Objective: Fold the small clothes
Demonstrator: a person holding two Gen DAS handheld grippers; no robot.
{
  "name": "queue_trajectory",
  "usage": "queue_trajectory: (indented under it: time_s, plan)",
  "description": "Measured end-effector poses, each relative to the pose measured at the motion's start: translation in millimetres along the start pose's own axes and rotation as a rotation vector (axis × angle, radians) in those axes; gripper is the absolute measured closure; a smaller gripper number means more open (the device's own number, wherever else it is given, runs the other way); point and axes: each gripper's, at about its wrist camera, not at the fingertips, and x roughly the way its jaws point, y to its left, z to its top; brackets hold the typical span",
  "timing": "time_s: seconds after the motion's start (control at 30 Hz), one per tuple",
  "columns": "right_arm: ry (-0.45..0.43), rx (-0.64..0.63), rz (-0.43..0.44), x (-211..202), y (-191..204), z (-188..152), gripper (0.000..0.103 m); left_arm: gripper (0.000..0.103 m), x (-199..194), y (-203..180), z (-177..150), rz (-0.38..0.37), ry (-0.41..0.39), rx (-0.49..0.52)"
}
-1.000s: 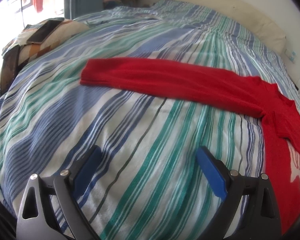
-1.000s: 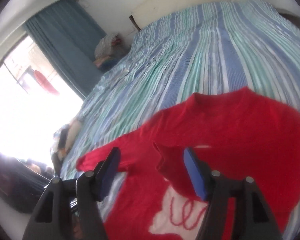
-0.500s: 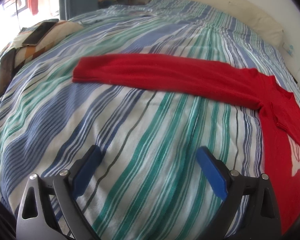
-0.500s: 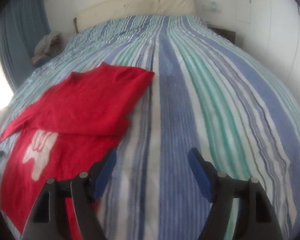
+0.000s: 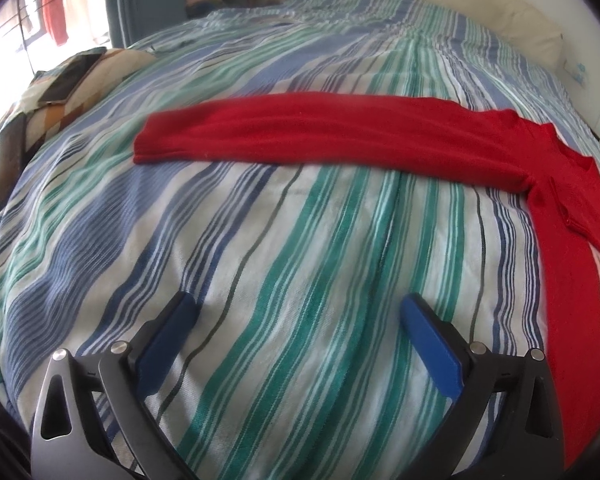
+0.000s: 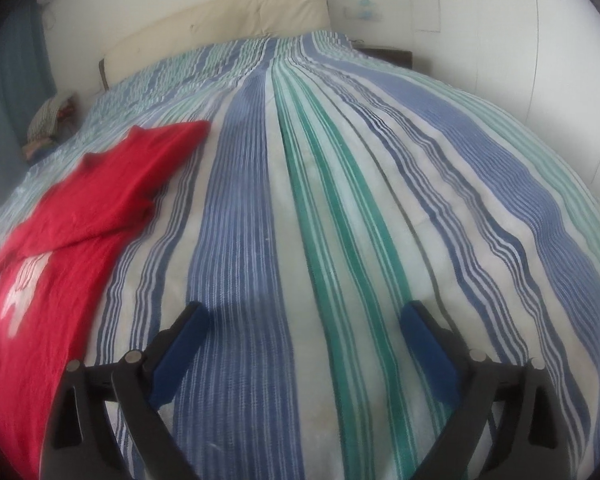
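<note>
A red sweater (image 5: 572,272) with a white print lies flat on the striped bed. In the left wrist view its long sleeve (image 5: 320,136) stretches out to the left across the bedspread, well ahead of my left gripper (image 5: 298,312). That gripper's jaws are opening, with only bedspread between them. In the right wrist view the sweater (image 6: 60,248) lies at the left, its other sleeve folded in over the body. My right gripper (image 6: 306,320) hovers over bare bedspread to the right of the sweater. Its jaws are opening too, and nothing is between them.
The striped bedspread (image 6: 340,200) covers the whole bed, up to a cream headboard (image 6: 228,20). A patterned cushion with a dark phone (image 5: 70,78) on it lies at the left edge. A pile of clothes (image 6: 50,120) sits by the blue curtain. A white wall (image 6: 540,60) runs along the right.
My right gripper has swung right, off the sweater and out over bare bedspread, and its jaws have widened. The folded sleeve stays on the sweater's body. The left gripper has hardly moved.
</note>
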Motion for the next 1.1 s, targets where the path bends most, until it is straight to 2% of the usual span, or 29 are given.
queue_trajectory:
  time_s: [0.27, 0.57, 1.1]
  plan:
    - [-0.028, 0.013, -0.006, -4.9, 0.1, -5.7, 0.006, 0.000, 3.0, -5.3, -1.6, 0.035, 0.003, 0.027]
    - [-0.034, 0.020, -0.004, -5.8, -0.9, -5.1, 0.006, 0.000, 4.4, -7.1, -2.0, 0.040, 0.004, 0.035]
    - [-0.034, 0.020, -0.005, -6.5, -1.4, -5.9, 0.006, 0.000, 5.9, -9.9, -2.5, 0.012, 0.013, 0.054]
